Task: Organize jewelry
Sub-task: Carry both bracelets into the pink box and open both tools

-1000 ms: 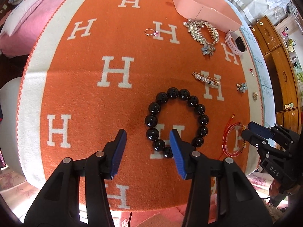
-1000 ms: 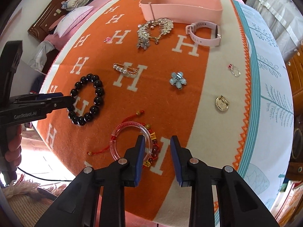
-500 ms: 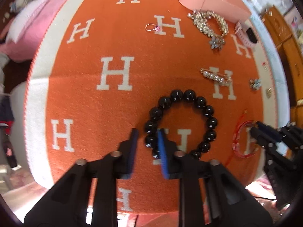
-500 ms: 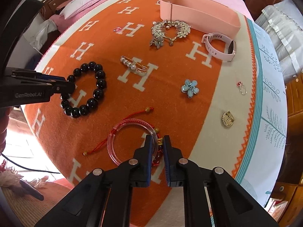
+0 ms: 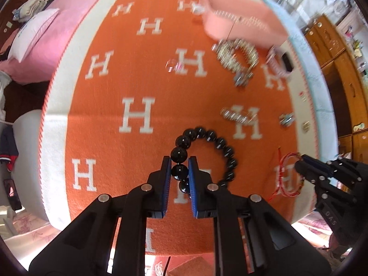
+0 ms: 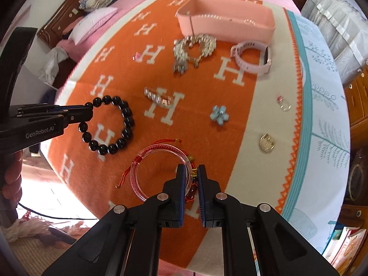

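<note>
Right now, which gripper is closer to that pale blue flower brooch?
Right. The right gripper, clamped on the pink bangle, sits just below the blue flower brooch; the left gripper holds the black beads across the blanket.

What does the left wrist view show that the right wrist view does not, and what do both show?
Only the left wrist view shows the left gripper from behind, jaws closed on one bead of the black bead bracelet. Only the right wrist view shows the right gripper from behind, jaws closed on the pink bangle with its red cord, and the inside of the pink box. Both show both bracelets, both grippers, the pink box, the pink watch and the orange blanket.
</note>
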Demonstrator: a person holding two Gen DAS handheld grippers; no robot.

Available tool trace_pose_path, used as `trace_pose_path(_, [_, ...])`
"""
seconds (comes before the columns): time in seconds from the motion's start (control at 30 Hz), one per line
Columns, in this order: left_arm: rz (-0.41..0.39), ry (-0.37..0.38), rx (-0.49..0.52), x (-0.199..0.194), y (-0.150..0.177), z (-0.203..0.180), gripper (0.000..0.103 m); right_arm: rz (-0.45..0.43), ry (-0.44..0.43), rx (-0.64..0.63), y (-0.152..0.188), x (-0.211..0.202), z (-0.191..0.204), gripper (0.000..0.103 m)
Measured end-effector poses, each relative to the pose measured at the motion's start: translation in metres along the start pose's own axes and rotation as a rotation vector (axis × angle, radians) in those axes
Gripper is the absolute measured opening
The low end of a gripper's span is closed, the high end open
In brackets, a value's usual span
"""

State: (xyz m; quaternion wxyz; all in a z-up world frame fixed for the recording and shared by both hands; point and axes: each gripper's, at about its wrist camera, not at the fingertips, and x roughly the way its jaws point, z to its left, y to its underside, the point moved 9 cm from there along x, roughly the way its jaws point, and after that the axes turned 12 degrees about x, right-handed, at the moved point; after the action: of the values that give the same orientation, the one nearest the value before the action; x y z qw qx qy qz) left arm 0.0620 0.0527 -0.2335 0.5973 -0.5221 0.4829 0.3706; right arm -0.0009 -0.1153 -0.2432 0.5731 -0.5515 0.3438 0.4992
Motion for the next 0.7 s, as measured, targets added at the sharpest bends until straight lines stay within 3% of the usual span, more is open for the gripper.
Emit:
trace_pose_path(0.37, [-0.217,0.040,0.102,-0.094,-0.071,-0.021,0.012,-0.134,0.002,0.012,-0.056,-0.067,-0.004,0.010])
trace_pose_path(0.7, [-0.373,0.042,0.174,-0.158,-0.168,-0.048,0.012,-0.252,0.020,0.064,-0.148,-0.123,-0.031,0.010])
